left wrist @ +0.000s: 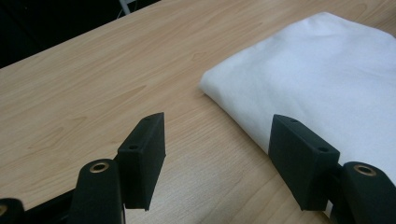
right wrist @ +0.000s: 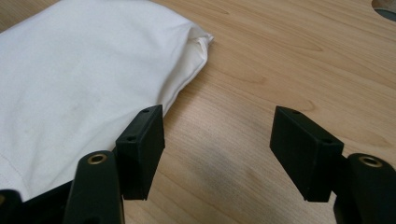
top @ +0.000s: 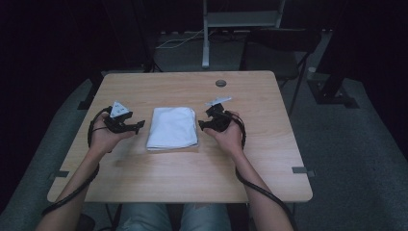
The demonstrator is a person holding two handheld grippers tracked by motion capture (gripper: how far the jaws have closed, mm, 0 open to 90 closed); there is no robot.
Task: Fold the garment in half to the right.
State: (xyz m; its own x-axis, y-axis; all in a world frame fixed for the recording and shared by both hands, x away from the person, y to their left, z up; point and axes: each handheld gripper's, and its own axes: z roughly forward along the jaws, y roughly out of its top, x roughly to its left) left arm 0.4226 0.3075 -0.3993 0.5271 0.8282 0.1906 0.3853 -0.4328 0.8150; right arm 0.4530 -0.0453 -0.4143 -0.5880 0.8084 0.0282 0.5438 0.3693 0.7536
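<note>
- One folded white cloth point(top: 172, 127), flat at mid-table point(top: 183, 185), squared (seemingly finished).
- Left gripper point(top: 137, 126): jaws apart, empty, just beside cloth's left edge.
- Right gripper point(top: 203, 125): jaws apart, empty, flanking right edge, likely for release.

Folded white cloth point(left wrist: 322, 70): in your left gripper view its right and lower parts run off the frame, and one black jaw covers a stretch of its near edge; in your right gripper view the cloth point(right wrist: 84, 84) is cut by the left and top edges, with its lower border behind a jaw. Surface point(top: 183, 173): its near edge hides your lap in the high view. Small round item point(top: 221, 83) on the far surface: too small to identify; in the right gripper view it point(right wrist: 385, 10) is clipped at the top right corner. Background beyond the surface: dark, its details illegible.
</note>
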